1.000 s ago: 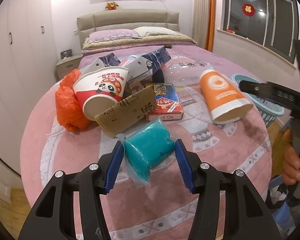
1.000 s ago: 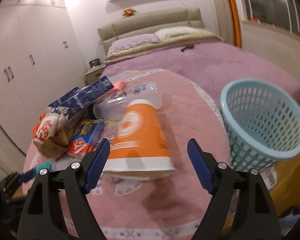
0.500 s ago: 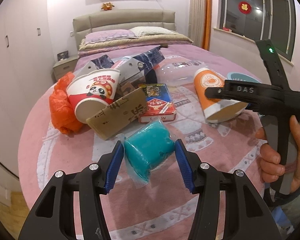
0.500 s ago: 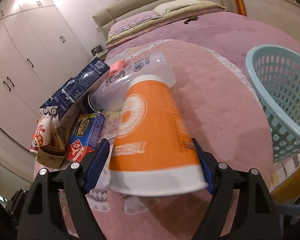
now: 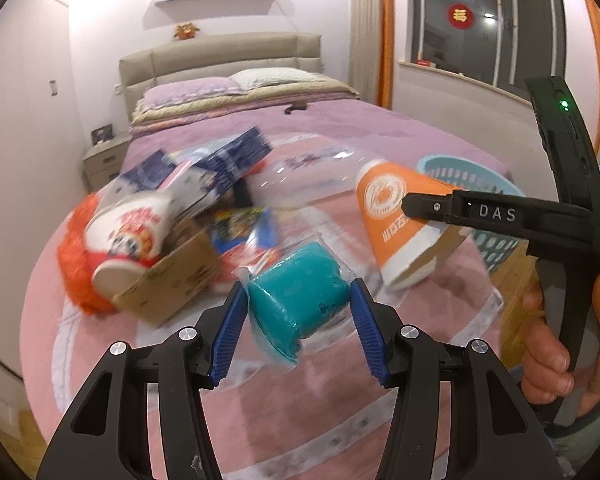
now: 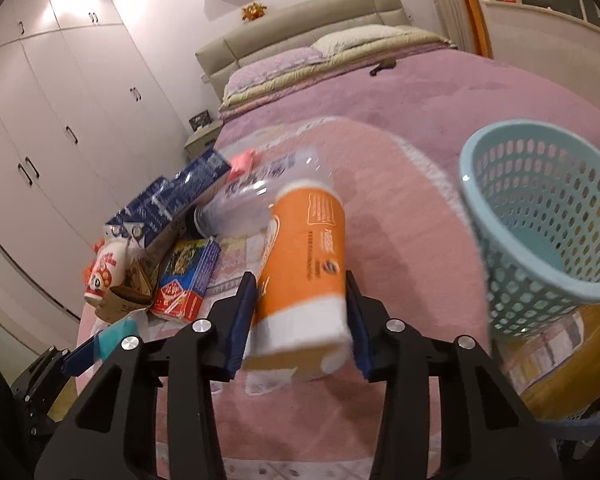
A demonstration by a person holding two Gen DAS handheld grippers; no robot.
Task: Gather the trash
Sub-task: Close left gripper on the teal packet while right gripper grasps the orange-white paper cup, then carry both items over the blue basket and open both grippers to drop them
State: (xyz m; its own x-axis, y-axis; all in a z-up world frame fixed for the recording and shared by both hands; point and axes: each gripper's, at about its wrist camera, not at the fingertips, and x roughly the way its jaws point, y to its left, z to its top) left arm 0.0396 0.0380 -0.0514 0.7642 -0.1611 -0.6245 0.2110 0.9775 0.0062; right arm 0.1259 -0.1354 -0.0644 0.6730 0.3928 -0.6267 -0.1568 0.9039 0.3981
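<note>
Since a second ago, blue pads have gone from wide apart to squeezing the orange cup point(image 6: 304, 276): right gripper point(image 6: 300, 316) is closing on it beside the basket point(image 6: 540, 216). Left view: left gripper point(image 5: 298, 320) is clamping the teal packet point(image 5: 296, 300) above the pink mat point(image 5: 260, 420).

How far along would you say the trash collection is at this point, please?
Nothing shows in the blue basket yet. In hand: the left gripper holds the teal bagged item, and the right gripper is closing on the orange cup. Left on the bed: panda cup, cardboard, boxes, clear bottle.
</note>
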